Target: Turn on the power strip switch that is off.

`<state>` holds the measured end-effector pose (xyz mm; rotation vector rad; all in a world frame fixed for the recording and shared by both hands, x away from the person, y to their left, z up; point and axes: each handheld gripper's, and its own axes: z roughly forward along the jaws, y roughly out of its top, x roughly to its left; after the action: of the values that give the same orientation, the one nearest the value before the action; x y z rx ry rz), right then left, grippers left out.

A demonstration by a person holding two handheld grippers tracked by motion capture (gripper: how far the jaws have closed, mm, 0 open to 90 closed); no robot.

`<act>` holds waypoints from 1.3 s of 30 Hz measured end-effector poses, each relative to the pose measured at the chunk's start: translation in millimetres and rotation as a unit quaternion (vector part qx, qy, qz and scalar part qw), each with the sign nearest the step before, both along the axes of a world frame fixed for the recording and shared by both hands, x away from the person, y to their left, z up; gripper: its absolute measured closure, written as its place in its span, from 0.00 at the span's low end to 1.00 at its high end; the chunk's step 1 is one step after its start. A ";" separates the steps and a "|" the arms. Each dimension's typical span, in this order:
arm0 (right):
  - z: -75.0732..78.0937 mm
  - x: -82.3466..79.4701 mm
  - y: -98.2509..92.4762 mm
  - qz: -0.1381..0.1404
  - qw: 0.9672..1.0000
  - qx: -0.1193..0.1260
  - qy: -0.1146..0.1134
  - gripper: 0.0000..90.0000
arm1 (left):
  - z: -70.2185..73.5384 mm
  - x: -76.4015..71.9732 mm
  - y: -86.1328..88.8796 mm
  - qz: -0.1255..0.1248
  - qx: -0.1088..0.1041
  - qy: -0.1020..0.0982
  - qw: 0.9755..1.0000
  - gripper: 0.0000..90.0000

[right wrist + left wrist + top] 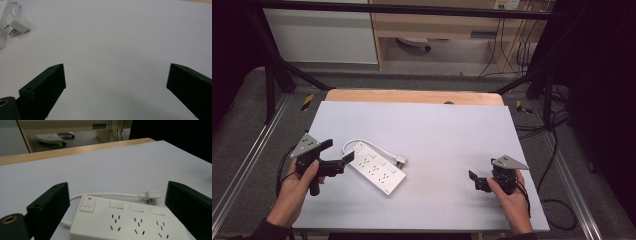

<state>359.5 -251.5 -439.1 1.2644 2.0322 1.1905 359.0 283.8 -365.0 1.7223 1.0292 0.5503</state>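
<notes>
Nearest in the high view: left claw (343, 151), spread wide, just beside the switch end of a white power strip (377, 172) flat on the worktop (447, 135). Right claw (472, 180) well apart from it, also spread, gripping nothing.

Left gripper view: power strip (130, 222) between the parted jaws, untouched, plug (150, 195) beyond.

Right gripper view: jaws apart over bare worktop, plug (16, 28) far off up-left.

Two black tools (337, 156) (477, 181) w/ blocky jaws, grey 3-cornered top plates, trailing black cables; dark sleeves.
</notes>
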 end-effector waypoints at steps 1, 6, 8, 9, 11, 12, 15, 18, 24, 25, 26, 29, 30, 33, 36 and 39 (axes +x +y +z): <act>0.1 0.0 0.0 0.000 1.000 0.000 0.000 0.03 | -0.9 -2.0 2.6 0.001 -0.001 -0.002 1.000 0.06; -0.2 0.2 -0.4 0.000 1.000 -0.001 -0.001 0.03 | -6.4 -13.3 17.2 0.009 -0.009 0.000 1.000 0.07; -0.1 0.1 0.2 0.000 1.000 -0.001 0.001 0.03 | -8.0 -17.7 23.9 0.016 -0.012 0.000 1.000 0.07; -0.1 0.1 0.3 0.001 1.000 -0.001 0.000 0.03 | -8.3 -18.9 26.5 0.017 -0.012 0.000 1.000 0.07; 0.1 -0.1 0.3 0.000 1.000 -0.001 0.000 0.03 | -10.1 -22.2 31.6 0.021 -0.014 -0.001 1.000 0.07; 0.0 0.0 0.2 0.000 1.000 -0.002 -0.001 0.03 | -11.7 -23.7 33.9 0.021 -0.014 -0.001 1.000 0.07; 0.0 -0.1 0.1 -0.001 1.000 -0.001 0.000 0.03 | -16.2 -28.3 40.0 0.027 -0.014 -0.001 1.000 0.07; 0.1 -0.1 0.2 -0.001 1.000 -0.001 0.000 0.03 | -19.8 -32.6 44.4 0.033 -0.017 -0.003 0.999 0.07; 0.1 -0.2 0.1 -0.002 1.000 0.000 -0.001 0.03 | -24.0 -38.0 49.8 0.037 -0.008 0.001 0.999 0.07; 0.1 -0.2 0.1 -0.001 1.000 0.000 -0.001 0.03 | -24.5 -38.9 50.4 0.035 -0.009 0.000 0.999 0.07; 0.2 -0.3 0.2 -0.001 1.000 0.000 0.000 0.03 | -24.9 -39.2 50.6 0.035 -0.007 -0.001 0.999 0.07; 0.1 -0.1 0.2 0.000 1.000 -0.002 -0.001 0.03 | -27.9 -39.9 51.6 0.034 -0.001 0.001 0.999 0.07; 0.1 -0.1 0.1 0.000 1.000 -0.002 -0.001 0.03 | -29.4 -40.1 51.9 0.034 0.000 0.003 0.999 0.07; 0.2 -0.3 0.0 -0.002 1.000 0.000 -0.001 0.03 | -34.2 -41.2 52.6 0.034 0.004 0.007 0.999 0.07; -0.1 0.1 -0.3 -0.002 1.000 -0.003 -0.001 0.03 | -39.9 -43.1 52.7 0.032 0.004 0.016 0.999 0.07; -0.1 0.1 0.1 -0.003 1.000 -0.003 0.000 0.03 | -47.6 -46.0 51.0 0.024 0.010 0.024 0.999 0.07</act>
<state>359.6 -251.4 -439.2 1.2665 2.0286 1.1808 313.0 334.8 -412.6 1.7390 1.1054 0.5537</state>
